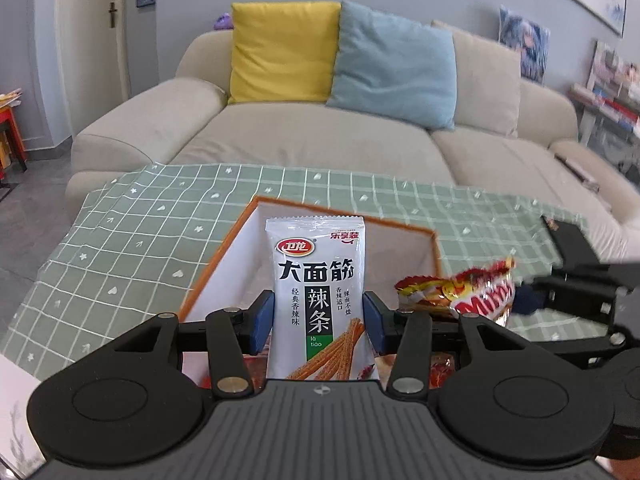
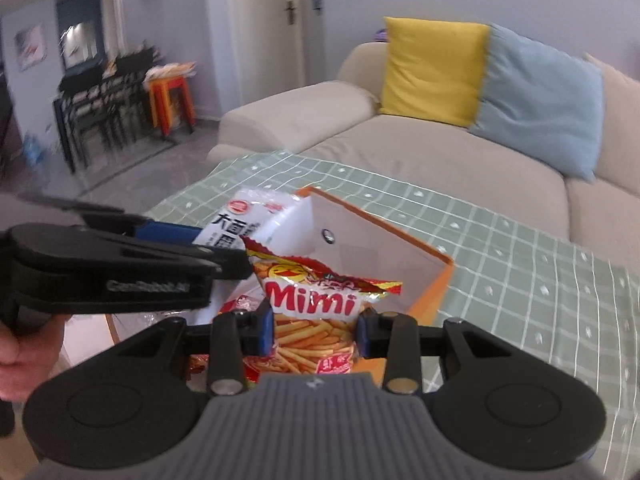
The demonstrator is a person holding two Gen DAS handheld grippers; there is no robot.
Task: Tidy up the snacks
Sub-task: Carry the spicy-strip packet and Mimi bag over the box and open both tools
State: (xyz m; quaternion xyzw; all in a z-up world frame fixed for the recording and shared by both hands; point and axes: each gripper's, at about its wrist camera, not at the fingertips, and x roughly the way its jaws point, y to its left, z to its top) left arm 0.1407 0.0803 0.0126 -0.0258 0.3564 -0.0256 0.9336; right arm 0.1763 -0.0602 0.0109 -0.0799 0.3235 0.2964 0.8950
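Above the orange-rimmed box (image 1: 434,240) both loaded claws crowd together; green checked tablecloth (image 1: 120,248) around lies open.

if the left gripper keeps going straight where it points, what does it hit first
Most likely the far inner wall of the orange-rimmed box, met first by the latiao packet the left gripper holds. Depth is unclear.

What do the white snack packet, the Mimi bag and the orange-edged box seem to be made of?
White snack packet: likely smooth plastic film, with a crimped top seal. Mimi bag: probably foil-lined plastic, glossy and crinkled, with bright glints. Orange-edged box: thin stiff white panels, perhaps coated board or plastic; unclear.
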